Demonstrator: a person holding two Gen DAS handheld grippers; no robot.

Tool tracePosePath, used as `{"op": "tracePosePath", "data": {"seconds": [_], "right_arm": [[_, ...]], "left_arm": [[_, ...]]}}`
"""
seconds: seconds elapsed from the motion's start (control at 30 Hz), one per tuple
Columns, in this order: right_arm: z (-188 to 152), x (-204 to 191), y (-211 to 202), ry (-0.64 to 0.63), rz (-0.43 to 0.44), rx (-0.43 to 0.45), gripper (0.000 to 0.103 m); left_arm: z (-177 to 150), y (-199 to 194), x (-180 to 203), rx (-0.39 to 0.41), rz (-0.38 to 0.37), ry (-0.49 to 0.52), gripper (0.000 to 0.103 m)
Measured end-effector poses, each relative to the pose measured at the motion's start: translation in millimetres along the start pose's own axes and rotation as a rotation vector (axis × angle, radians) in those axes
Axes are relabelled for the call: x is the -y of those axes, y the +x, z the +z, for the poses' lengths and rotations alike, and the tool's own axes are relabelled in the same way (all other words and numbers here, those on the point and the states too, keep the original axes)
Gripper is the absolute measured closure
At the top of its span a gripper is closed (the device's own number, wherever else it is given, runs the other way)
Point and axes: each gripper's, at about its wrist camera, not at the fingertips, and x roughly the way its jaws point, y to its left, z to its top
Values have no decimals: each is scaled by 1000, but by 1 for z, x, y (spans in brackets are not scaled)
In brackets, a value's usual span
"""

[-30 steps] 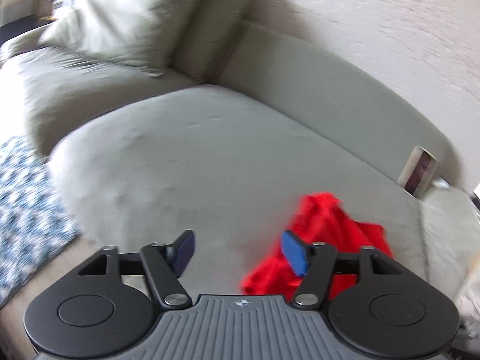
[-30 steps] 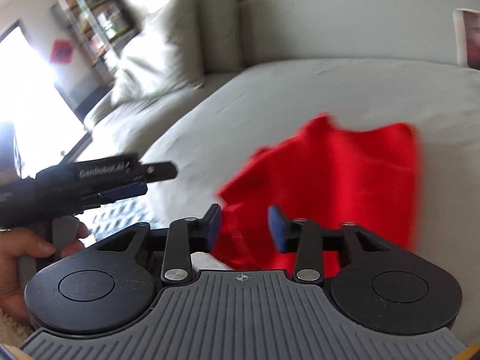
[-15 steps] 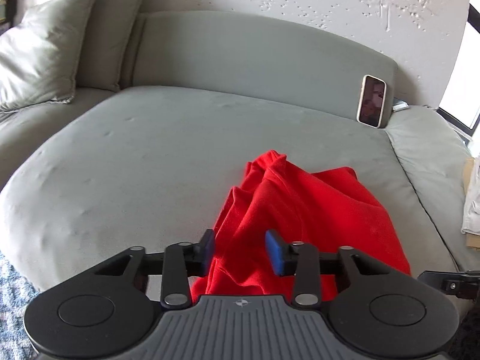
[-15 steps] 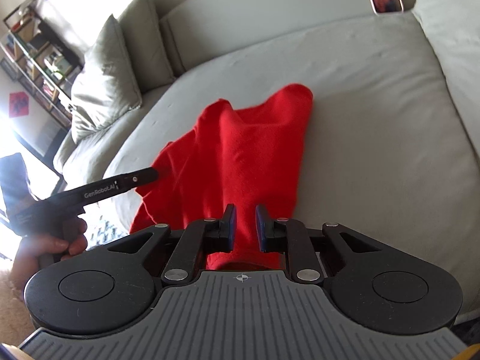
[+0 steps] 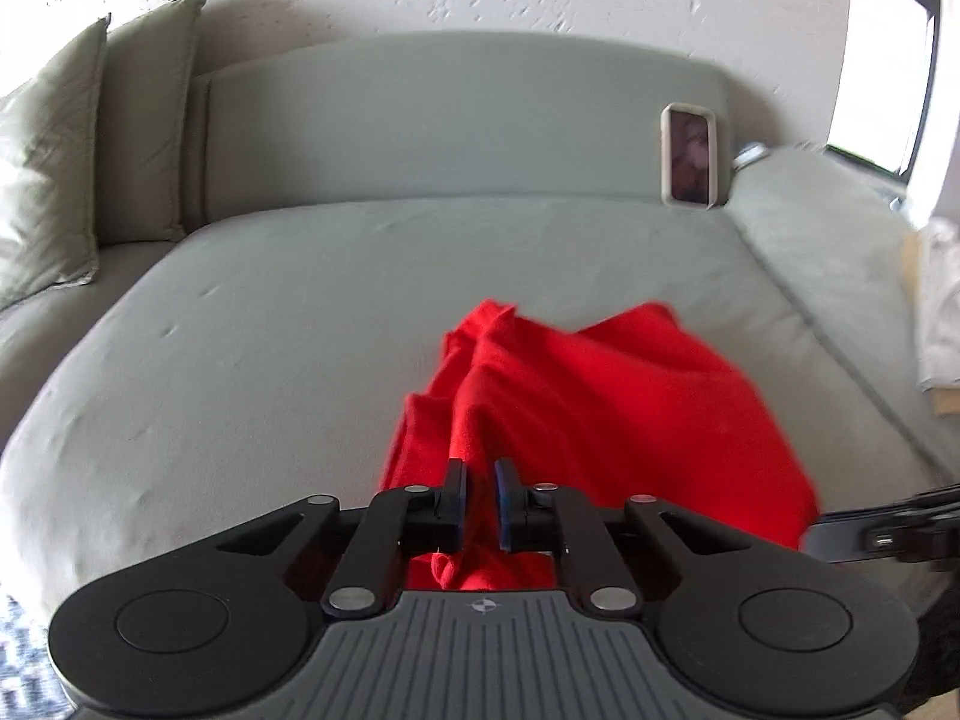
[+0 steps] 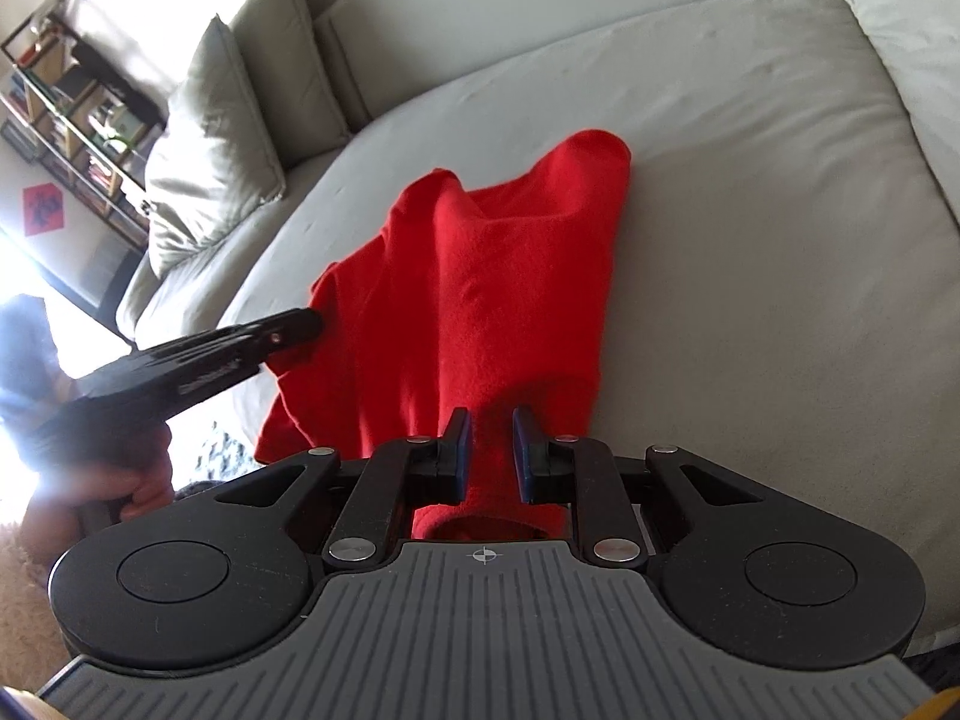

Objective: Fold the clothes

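Note:
A red garment (image 5: 600,396) lies crumpled near the front edge of the grey sofa seat (image 5: 288,300). My left gripper (image 5: 479,498) is shut on a bunched fold at its near left edge. My right gripper (image 6: 489,456) is shut on a thick bunch of the red garment (image 6: 492,276) at its near right edge. In the right wrist view the left gripper (image 6: 294,327) reaches the cloth's left side, held by a hand (image 6: 138,480). The right gripper's black body shows at the right edge of the left wrist view; its fingertips are hidden there by the cloth.
Grey pillows (image 5: 48,168) lean at the sofa's left end. A phone (image 5: 690,156) stands against the backrest (image 5: 420,126) at the right. White cloth (image 5: 939,312) lies beyond the right cushion. A patterned rug (image 6: 219,456) lies below the seat's front edge, shelves (image 6: 66,102) beyond.
Both grippers closed in on the red garment and shut on its near edge. The left one swung right from the bare seat onto the cloth.

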Motion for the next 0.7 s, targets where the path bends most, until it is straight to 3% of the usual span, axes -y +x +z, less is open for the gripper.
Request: {"op": "tracePosePath", "data": {"seconds": [0.13,0.17,0.2,0.37,0.5,0.57,0.7], "right_arm": [[-1,-1,0,-7,2,-1,81],[-1,-1,1,-5,1,-1,81],[-1,-1,2,-4,0,-1,81],[0,-5,8,-27,-7,1,81],[0,-2,21,-21,0,-39,82],[0,-2,22,-19,5,-43,81],[7,1,11,-8,28,-40,68]], "left_arm": [[-1,4,-7,-23,8,-44,85],[-1,5,-6,-30,-4,-36,87],[-2,5,-6,-31,-7,-32,102],[-4,-12,-15,39,4,-134,102],[-15,-2,-23,-49,59,-196,102],[-19,2,-21,-78,71,-186,97],[-11,-11,-19,-72,124,-200,67]]}}
